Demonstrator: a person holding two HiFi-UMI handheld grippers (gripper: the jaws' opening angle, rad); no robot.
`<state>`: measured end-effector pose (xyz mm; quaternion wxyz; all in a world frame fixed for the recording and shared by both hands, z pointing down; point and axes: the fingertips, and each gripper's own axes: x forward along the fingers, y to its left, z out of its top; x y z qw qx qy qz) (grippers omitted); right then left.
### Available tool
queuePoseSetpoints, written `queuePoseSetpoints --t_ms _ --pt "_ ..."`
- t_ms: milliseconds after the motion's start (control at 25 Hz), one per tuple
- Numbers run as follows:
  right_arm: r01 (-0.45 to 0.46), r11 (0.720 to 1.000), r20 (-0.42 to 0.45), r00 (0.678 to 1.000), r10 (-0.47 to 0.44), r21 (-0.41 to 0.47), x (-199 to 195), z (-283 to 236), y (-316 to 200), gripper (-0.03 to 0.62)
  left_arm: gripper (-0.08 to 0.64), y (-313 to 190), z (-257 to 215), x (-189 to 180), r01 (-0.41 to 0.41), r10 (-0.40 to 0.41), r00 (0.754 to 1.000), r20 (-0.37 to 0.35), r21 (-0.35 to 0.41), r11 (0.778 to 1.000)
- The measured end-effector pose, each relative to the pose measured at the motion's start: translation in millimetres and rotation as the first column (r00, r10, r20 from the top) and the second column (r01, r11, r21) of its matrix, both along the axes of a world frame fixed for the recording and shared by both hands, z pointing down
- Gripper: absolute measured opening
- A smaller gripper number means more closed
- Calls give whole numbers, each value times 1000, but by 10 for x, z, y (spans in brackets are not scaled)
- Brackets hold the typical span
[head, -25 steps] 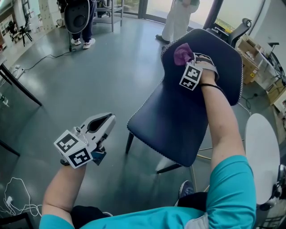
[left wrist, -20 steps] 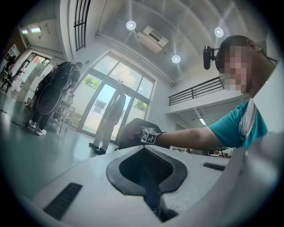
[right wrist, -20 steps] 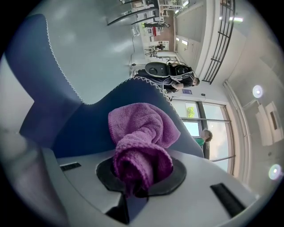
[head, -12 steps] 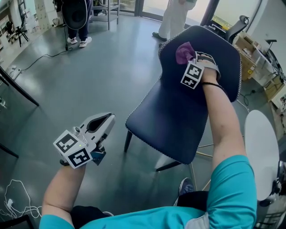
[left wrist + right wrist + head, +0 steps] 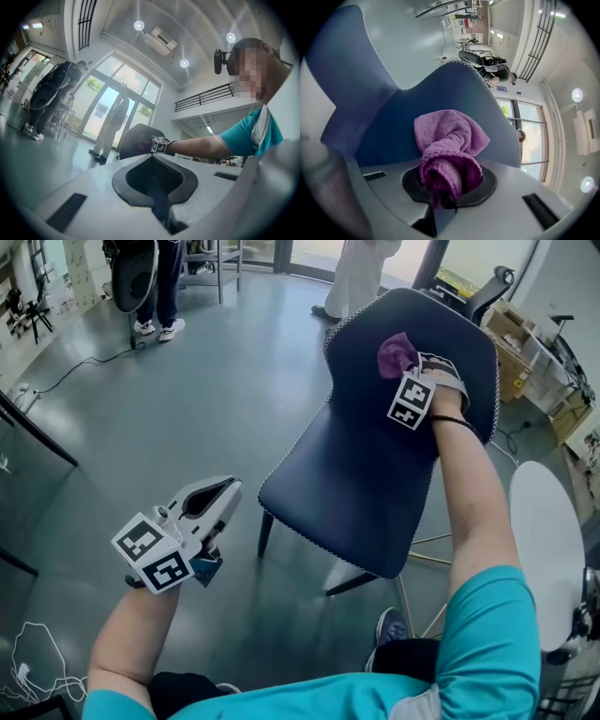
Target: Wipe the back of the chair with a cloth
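In the head view, pressing the cloth [image 5: 397, 352] onto the chair back [image 5: 361, 348] with the right gripper [image 5: 409, 371], sliding it nearer the middle than a second ago, so wiping under way. In the left gripper view, keeping the left gripper [image 5: 154, 174] clenched on nothing; in the right gripper view, clamping the cloth against the chair back

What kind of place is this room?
Probably a big office or lab hall: a wide grey floor, tall glass doors, and an office chair near cardboard boxes at the edge.
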<state>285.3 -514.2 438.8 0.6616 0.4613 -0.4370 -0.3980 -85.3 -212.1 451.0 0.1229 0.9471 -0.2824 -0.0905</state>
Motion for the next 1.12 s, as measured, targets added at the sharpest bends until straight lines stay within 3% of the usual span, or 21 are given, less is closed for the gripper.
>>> queuePoseSetpoints --t_ms 1120 --pt "-112 994 -27 993 111 -20 679 -8 428 57 3 108 -6 205 -57 57 998 -5 -3 998"
